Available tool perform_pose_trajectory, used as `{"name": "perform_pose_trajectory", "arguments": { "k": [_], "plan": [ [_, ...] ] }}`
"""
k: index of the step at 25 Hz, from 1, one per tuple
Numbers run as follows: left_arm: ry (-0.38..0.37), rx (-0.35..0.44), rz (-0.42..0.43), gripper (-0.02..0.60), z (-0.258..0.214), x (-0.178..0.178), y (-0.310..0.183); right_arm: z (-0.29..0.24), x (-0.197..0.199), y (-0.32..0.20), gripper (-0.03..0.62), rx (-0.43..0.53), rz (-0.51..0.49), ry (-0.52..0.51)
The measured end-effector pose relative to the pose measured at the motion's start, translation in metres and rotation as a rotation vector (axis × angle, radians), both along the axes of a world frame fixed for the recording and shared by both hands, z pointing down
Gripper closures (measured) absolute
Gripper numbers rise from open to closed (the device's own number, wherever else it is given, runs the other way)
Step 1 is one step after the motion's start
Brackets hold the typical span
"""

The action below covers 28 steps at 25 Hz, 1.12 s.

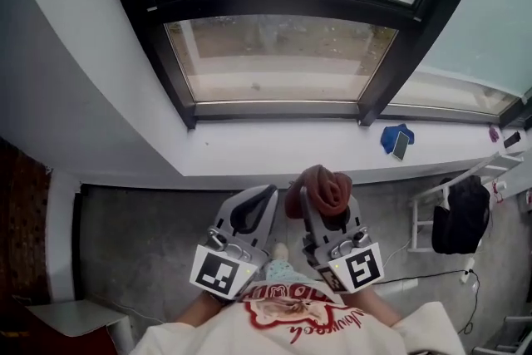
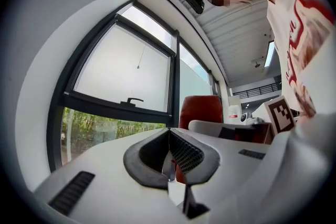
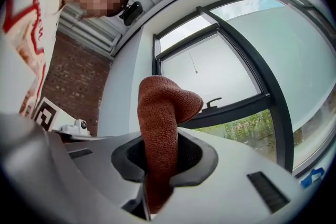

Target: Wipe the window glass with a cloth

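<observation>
Presently the right gripper (image 3: 161, 161) is clamping the rust-red cloth (image 3: 164, 113), whose bunched end is standing above the jaws at centre frame. The left gripper (image 2: 171, 157) is sitting with its jaws closed together on nothing. In the head view both are hanging at lower centre, well apart from the window glass (image 1: 283, 58) at upper centre, beyond the white sill (image 1: 249, 152). Judgement: the approach is in hand and wiping is not yet begun. The next move is calling for lifting the cloth and pressing it flat against the pane. The cloth's lower tail is lying hidden inside the jaws, and any soiling on the glass is proving too faint to make out.
</observation>
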<state>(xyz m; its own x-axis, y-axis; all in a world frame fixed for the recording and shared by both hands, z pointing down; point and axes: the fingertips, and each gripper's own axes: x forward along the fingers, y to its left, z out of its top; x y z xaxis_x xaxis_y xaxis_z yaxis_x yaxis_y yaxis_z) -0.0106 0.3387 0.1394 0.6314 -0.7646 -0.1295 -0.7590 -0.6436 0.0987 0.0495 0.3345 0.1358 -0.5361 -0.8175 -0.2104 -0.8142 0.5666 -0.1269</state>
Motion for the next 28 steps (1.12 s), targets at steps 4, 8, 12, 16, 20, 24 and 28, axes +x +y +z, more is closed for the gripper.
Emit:
{"name": "perform_pose_trajectory", "arguments": {
  "k": [4,8,12,16,20,24,28],
  "plan": [
    [0.018,-0.003,0.014,0.560,0.000,-0.015,0.041,-0.015,-0.009,0.045,0.510,0.050,-0.008,-0.102],
    [0.004,-0.034,0.031,0.560,0.009,-0.038,0.096,-0.007,-0.025,0.091,0.510,-0.010,0.022,-0.125],
    [-0.001,-0.036,0.058,0.560,0.016,-0.048,0.130,0.000,-0.044,0.128,0.510,-0.040,0.090,0.023],
    [0.004,-0.016,0.063,0.560,0.007,-0.048,0.155,-0.001,-0.044,0.156,0.510,-0.027,0.118,0.040],
    [-0.003,0.000,0.035,0.560,-0.005,-0.043,0.166,0.006,-0.044,0.162,0.510,-0.034,0.125,0.091],
    [-0.002,-0.001,0.015,0.560,-0.013,-0.036,0.168,-0.006,-0.039,0.162,0.510,-0.013,0.121,0.091],
    [0.003,0.008,-0.003,0.560,-0.020,-0.014,0.176,-0.016,-0.018,0.170,0.510,0.010,0.106,0.087]
  ]
}}
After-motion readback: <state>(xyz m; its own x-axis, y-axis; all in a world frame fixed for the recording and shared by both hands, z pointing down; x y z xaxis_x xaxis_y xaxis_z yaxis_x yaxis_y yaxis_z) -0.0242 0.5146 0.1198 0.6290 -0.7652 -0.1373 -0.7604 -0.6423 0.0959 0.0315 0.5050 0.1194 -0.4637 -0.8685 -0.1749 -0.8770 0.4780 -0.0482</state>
